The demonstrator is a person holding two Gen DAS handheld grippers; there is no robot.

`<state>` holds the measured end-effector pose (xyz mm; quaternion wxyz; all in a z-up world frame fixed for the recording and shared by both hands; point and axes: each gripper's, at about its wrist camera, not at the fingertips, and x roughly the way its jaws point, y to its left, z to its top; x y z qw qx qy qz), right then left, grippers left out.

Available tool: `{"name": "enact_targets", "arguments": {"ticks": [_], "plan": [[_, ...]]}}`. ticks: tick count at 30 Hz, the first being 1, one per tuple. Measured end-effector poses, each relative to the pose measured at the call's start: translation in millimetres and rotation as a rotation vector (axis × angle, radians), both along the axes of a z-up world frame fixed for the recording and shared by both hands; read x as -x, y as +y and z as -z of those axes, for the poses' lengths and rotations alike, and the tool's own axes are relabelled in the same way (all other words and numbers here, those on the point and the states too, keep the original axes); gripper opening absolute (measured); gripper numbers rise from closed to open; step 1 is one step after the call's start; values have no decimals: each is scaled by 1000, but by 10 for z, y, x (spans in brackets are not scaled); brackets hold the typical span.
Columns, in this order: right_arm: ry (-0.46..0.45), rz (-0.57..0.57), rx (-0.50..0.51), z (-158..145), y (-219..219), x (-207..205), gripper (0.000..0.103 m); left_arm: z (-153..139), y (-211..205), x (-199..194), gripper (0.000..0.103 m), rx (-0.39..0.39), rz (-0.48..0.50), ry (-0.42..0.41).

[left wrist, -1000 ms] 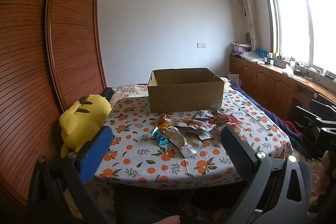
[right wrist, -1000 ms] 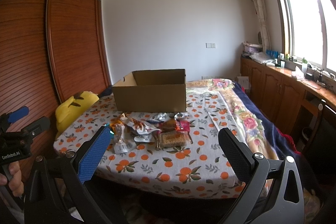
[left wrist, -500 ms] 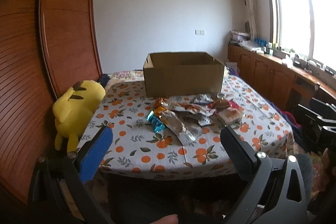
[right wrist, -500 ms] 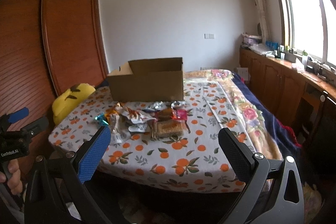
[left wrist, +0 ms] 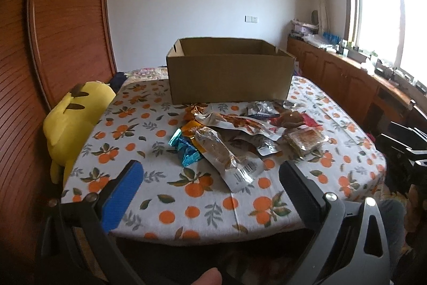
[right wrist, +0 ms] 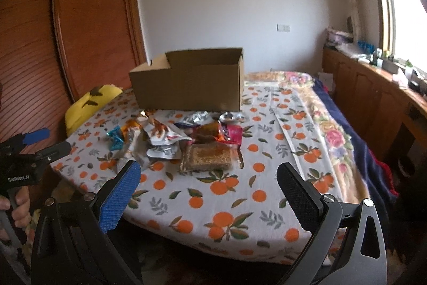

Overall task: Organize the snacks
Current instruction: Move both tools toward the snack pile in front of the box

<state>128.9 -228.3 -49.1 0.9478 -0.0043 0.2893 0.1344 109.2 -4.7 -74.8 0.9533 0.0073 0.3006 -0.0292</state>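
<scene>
A pile of snack packets (left wrist: 240, 132) lies on the orange-print tablecloth (left wrist: 202, 205), in front of an open cardboard box (left wrist: 229, 76). The pile (right wrist: 186, 140) and box (right wrist: 189, 82) also show in the right wrist view. A clear-wrapped pastry (left wrist: 224, 156) and a blue foil packet (left wrist: 184, 148) lie nearest my left gripper (left wrist: 210, 178), which is open and empty above the table's near edge. My right gripper (right wrist: 208, 178) is open and empty, just short of a brown cracker pack (right wrist: 208, 156). The left gripper's tool (right wrist: 29, 154) shows at the right view's left edge.
A yellow plush toy (left wrist: 72, 124) sits at the table's left edge against a wooden wardrobe (left wrist: 53, 44). A bed with a floral and navy blanket (right wrist: 347, 140) lies to the right. Wooden cabinets (right wrist: 373, 87) line the window wall.
Both grippers have moved forward and closer to the table, so the snacks and box look larger. Both jaws stay open and empty.
</scene>
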Motion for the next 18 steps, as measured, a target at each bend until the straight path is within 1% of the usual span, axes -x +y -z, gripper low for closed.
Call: {"name": "enact_targets", "arguments": {"ticks": [2,7,10,12,15,18], "plan": [[20,-13,7,83,-17,-143,102,49,-17,-94,102,-12,-4,-2],[109,-65,29,333,-2,-579,100,182,12,-304,101,14,8,39],[128,-88,33,437,47,-762,99,229,20,-375,101,21,13,50],[148,-94,25,501,64,-859,99,248,38,-426,101,29,14,57],[208,-103,-3,633,107,-1062,99,269,86,-514,101,41,5,62],[237,-101,14,738,174,-1198,101,304,132,-581,101,45,-1,66]]}}
